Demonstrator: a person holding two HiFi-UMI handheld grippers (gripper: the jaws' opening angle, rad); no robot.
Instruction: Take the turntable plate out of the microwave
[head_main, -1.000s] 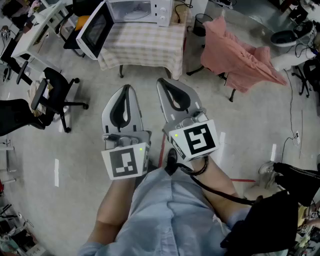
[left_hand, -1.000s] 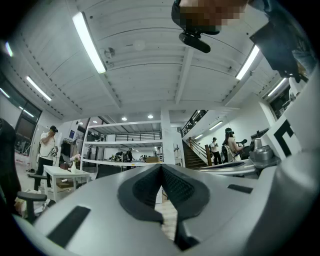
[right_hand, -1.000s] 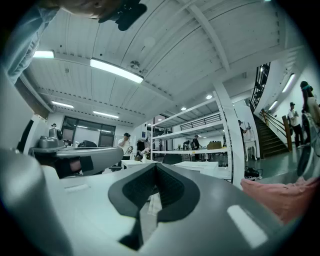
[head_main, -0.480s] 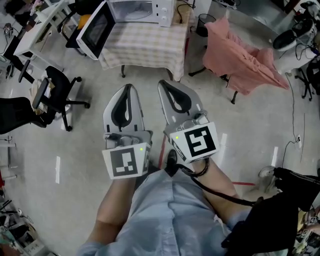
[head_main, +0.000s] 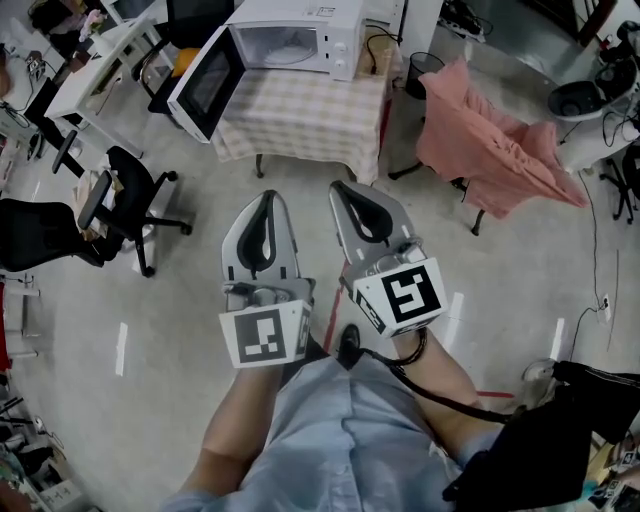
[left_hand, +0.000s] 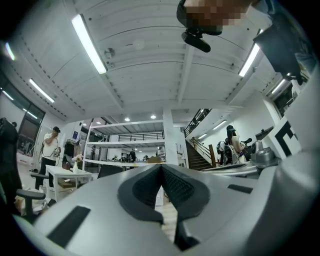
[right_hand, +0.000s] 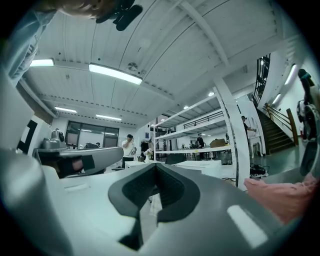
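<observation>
A white microwave (head_main: 300, 35) stands on a table with a checked cloth (head_main: 300, 115) at the top of the head view, its door (head_main: 208, 82) swung open to the left. The turntable plate inside cannot be made out. My left gripper (head_main: 268, 199) and right gripper (head_main: 345, 188) are held side by side in front of the person's body, over the floor short of the table, both pointing toward it. Both are shut with nothing between the jaws. In the left gripper view the jaws (left_hand: 161, 167) meet; the right gripper view shows the same (right_hand: 155, 167).
A chair draped with pink cloth (head_main: 495, 145) stands right of the table. Black office chairs (head_main: 115, 205) and a white desk (head_main: 95, 70) are on the left. A black bin (head_main: 425, 65) sits beside the table. Cables lie on the floor at right.
The table and microwave have shifted lower and nearer in the head view as the person moves toward them. Both grippers stay shut and side by side.
</observation>
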